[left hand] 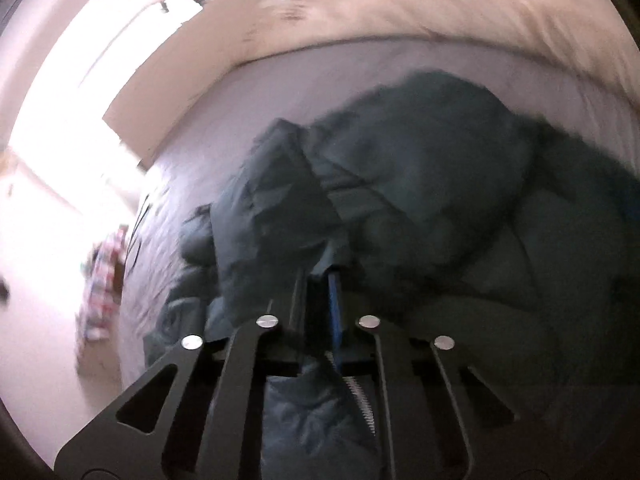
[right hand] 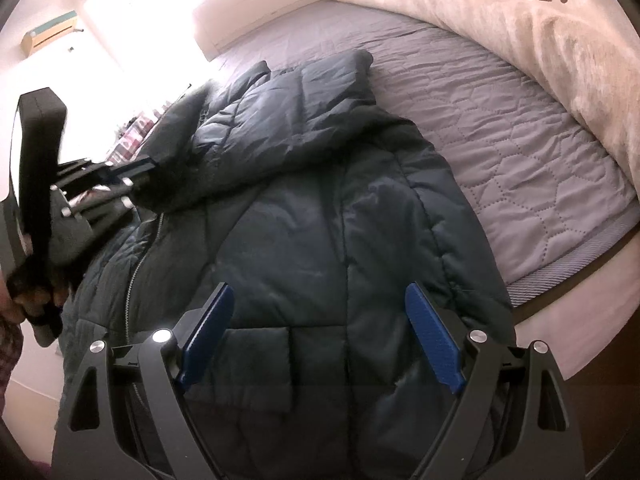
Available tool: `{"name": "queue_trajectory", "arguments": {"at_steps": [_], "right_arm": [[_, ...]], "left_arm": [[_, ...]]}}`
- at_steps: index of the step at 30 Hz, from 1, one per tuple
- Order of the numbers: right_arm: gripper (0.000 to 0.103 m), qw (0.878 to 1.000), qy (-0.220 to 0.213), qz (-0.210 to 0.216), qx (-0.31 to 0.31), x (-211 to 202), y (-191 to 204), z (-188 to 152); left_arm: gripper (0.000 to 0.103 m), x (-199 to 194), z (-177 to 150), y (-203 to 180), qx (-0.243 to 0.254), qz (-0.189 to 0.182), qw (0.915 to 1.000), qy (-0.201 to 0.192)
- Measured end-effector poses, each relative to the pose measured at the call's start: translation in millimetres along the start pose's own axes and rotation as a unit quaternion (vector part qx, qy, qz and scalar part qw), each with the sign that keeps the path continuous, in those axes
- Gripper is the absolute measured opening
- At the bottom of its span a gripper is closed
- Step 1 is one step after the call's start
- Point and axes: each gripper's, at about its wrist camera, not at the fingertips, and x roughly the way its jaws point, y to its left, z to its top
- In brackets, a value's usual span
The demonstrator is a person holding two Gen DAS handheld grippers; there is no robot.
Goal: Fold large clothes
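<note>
Our left gripper (left hand: 326, 280) is clenched on the jacket (right hand: 304, 216) by its zipper (right hand: 134, 276); our right gripper (right hand: 316, 336) hangs released. The jacket looks puffy, soft, slippery: pinch seams.

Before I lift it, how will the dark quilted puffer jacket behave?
The dark quilted puffer jacket is probably floppy: it drapes in folds where the left gripper pinches it. Likely light, being puffy. Its shiny fabric may slip.
</note>
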Motion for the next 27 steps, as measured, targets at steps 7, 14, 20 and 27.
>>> {"name": "queue_trajectory", "arguments": {"at_steps": [7, 14, 20, 27], "right_arm": [[0.085, 1.000, 0.000, 0.002, 0.000, -0.7, -1.6, -0.4], [0.085, 1.000, 0.001, 0.000, -0.001, 0.0, -2.7, -0.7], [0.085, 1.000, 0.003, -0.009, -0.007, 1.0, 1.0, -0.8], [0.085, 1.000, 0.006, -0.014, -0.010, 3.1, 3.1, -0.4]], "left_arm": [[0.003, -2.3, -26.2, 87.7, -0.194, 0.019, 0.9806, 0.022], [0.003, 12.2, -103.2, 137.5, -0.312, 0.016, 0.9452, 0.095], [0.043, 13.9, -144.4, 159.6, -0.385, 0.026, 0.9146, 0.122], [0.067, 27.3, -136.9, 172.7, -0.463, -0.019, 0.8822, 0.086]]}}
